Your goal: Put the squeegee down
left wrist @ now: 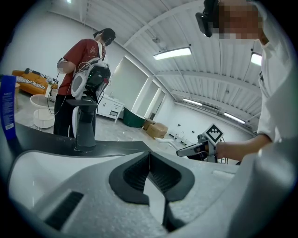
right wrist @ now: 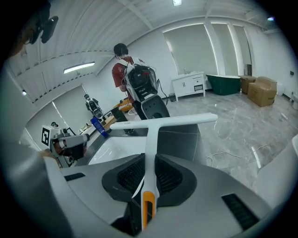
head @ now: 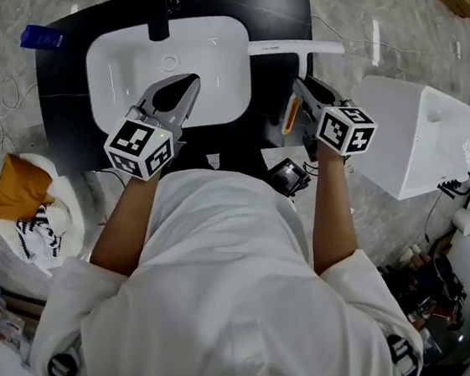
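Observation:
A white squeegee [head: 295,47] with an orange-tipped handle [right wrist: 147,204] is held in my right gripper [head: 301,91], whose jaws are shut on the handle. Its wide blade [right wrist: 164,121] hangs over the right part of the black countertop [head: 279,18], beside the white sink basin [head: 119,61]. My left gripper [head: 186,87] sits over the front right of the basin. Its jaws are shut together with nothing between them in the left gripper view [left wrist: 149,174].
A black faucet [head: 158,19] stands at the basin's back. A blue bottle [head: 41,36] lies at the counter's back left. A white toilet [head: 415,141] stands to the right, a white basket with cloths [head: 26,202] to the left. Another person [left wrist: 81,83] stands behind the counter.

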Demonstrator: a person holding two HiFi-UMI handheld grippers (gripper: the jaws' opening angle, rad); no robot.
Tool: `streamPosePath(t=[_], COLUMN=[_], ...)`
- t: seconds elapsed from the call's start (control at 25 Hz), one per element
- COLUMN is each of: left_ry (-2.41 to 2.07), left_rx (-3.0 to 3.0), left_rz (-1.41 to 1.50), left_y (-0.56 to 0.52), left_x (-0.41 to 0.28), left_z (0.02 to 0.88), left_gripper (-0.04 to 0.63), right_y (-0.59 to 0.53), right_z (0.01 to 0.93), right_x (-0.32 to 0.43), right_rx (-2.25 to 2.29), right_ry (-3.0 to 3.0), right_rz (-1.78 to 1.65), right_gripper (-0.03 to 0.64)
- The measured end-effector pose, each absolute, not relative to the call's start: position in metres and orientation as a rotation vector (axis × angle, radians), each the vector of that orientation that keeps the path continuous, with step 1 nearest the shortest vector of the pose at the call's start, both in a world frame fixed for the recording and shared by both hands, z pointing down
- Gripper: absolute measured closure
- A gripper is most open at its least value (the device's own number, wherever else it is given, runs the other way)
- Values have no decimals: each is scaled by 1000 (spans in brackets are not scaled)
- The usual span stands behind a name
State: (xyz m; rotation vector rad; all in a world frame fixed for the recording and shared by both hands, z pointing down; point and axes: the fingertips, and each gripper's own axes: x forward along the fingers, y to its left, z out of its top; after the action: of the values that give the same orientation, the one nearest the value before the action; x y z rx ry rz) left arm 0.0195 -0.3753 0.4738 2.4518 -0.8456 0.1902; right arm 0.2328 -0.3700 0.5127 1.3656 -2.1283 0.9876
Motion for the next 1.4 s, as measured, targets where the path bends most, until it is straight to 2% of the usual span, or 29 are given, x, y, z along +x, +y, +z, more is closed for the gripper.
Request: streamPosePath(t=[1.4], left_ry=[-818], left_rx=[2394], left_rz=[210], left_y=[-374], left_x=[59], left_z=[506], left_gripper=[578], right_y=[-394], right_z=[600], right_x=[253], right_rx=[1242], right_ry=[-1965], right_rz=[1242], right_gripper=[546])
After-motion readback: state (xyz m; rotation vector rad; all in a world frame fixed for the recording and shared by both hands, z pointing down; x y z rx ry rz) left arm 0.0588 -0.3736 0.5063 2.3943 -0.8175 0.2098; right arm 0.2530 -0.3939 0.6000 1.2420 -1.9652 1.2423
